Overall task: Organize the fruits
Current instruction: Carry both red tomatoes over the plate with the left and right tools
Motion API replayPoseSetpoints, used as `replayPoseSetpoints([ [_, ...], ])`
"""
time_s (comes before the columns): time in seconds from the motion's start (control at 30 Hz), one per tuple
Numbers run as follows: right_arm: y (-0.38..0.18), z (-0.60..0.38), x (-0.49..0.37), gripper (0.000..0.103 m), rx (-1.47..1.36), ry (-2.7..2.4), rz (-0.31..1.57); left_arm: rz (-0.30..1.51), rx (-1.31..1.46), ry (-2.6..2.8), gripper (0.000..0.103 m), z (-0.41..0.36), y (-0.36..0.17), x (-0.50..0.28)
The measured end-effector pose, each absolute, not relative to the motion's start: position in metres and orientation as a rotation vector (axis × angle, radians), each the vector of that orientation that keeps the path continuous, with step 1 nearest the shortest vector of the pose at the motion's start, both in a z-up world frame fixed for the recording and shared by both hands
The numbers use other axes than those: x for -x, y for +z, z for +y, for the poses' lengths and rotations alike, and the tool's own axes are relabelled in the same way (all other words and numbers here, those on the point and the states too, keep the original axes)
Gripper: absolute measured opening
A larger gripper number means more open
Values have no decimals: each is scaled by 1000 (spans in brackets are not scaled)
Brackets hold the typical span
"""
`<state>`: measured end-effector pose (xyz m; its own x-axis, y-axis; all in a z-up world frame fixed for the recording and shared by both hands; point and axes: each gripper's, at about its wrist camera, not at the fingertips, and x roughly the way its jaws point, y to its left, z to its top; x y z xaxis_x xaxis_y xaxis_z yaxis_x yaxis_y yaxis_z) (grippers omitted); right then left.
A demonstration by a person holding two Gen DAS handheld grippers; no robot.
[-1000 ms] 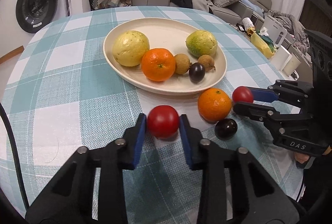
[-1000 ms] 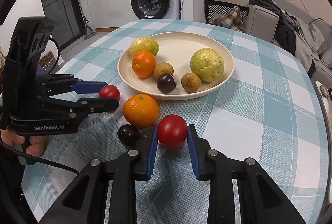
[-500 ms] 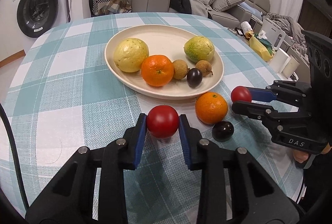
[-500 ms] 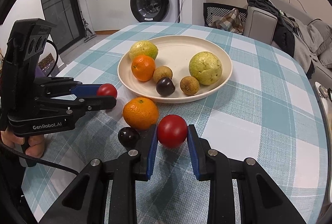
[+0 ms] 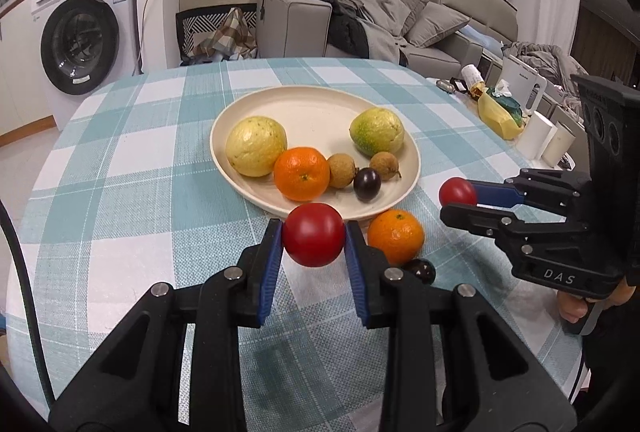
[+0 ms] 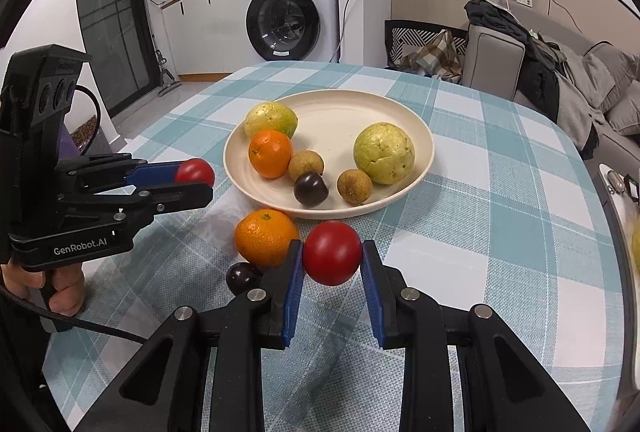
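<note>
My left gripper (image 5: 314, 241) is shut on a red tomato (image 5: 314, 240) and holds it above the cloth, just in front of the cream plate (image 5: 308, 106). My right gripper (image 6: 332, 253) is shut on a second red tomato (image 6: 332, 252), also raised near the plate (image 6: 340, 108). The plate holds two guavas, an orange (image 5: 301, 173), two longans and a dark passion fruit (image 5: 367, 183). A loose orange (image 5: 395, 236) and a dark passion fruit (image 5: 420, 271) lie on the cloth between the grippers. Each gripper shows in the other's view, the right one (image 5: 458, 194) and the left one (image 6: 196, 176).
The round table carries a teal checked cloth (image 5: 120, 160). A washing machine (image 5: 80, 32), a chair and a sofa (image 5: 360, 16) stand beyond the table's far edge. A low table with a yellow bag and white cups (image 5: 552, 144) is off to the right.
Both grippers have risen off the cloth with their tomatoes and now sit higher in front of the plate. The loose orange and passion fruit have not moved.
</note>
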<state>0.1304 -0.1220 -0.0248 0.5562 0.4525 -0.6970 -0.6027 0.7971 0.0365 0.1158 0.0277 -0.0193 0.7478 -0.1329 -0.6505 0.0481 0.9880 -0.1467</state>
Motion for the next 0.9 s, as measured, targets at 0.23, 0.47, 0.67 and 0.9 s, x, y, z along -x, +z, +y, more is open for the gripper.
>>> replayPoseSetpoints([
  [0.23, -19, -122, -130, 29, 183, 635, 715, 662, 126, -95, 28, 25, -6, -110],
  [0.47, -13, -123, -134, 29, 137, 631, 675, 641, 120, -71, 28, 21, -2, -116],
  [0.67, -10, -122, -142, 29, 101, 630, 662, 639, 112, -56, 28, 21, -3, -124],
  [0.9, -8, -122, -152, 29, 72, 633, 658, 640, 116, -51, 28, 21, -4, -133],
])
